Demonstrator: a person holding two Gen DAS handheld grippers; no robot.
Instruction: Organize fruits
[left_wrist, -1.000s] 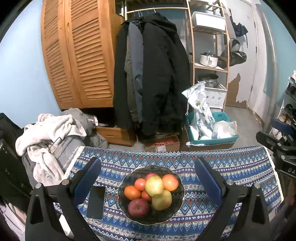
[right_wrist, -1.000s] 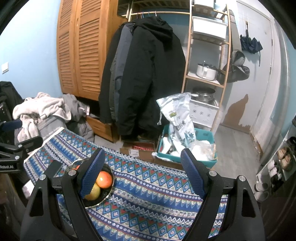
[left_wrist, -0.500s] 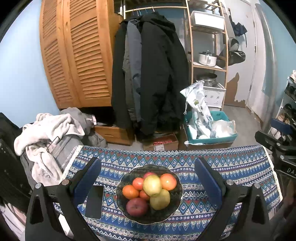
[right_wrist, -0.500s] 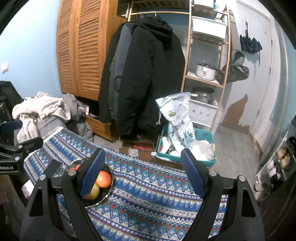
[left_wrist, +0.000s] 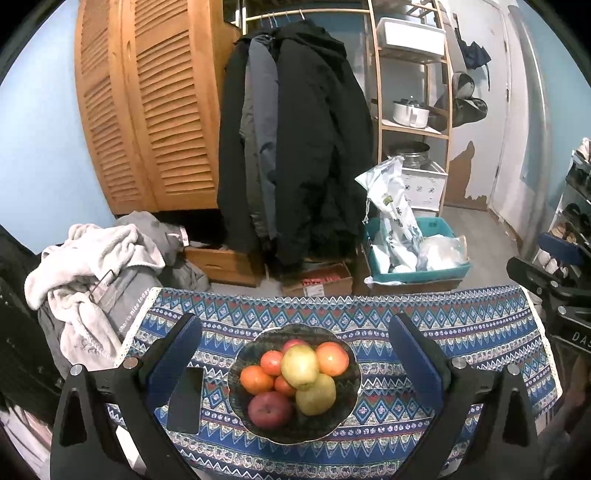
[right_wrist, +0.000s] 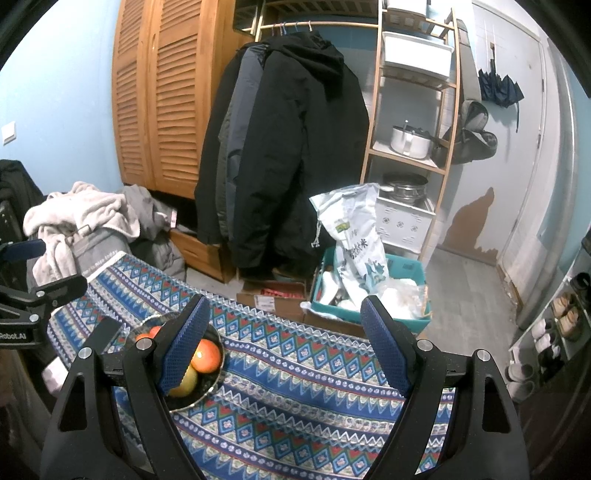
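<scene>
A dark bowl (left_wrist: 351, 413) heaped with fruit sits on the table's blue patterned cloth (left_wrist: 461, 332). In it lie several oranges (left_wrist: 331, 358), two yellow-green apples (left_wrist: 300, 365) and a red apple (left_wrist: 269, 409). My left gripper (left_wrist: 295, 354) hovers above the bowl, open, nothing between its blue pads (left_wrist: 173, 354). The right wrist view shows the bowl (right_wrist: 216, 384) at the lower left, partly hidden behind the left finger. My right gripper (right_wrist: 286, 347) is open over the bare cloth (right_wrist: 295, 398), to the right of the bowl.
A black phone (left_wrist: 185, 399) lies on the cloth left of the bowl. Beyond the table's far edge are a laundry pile (left_wrist: 92, 273), hanging coats (left_wrist: 295, 147), a teal crate with bags (left_wrist: 413, 254) and a wooden shelf (left_wrist: 410, 110).
</scene>
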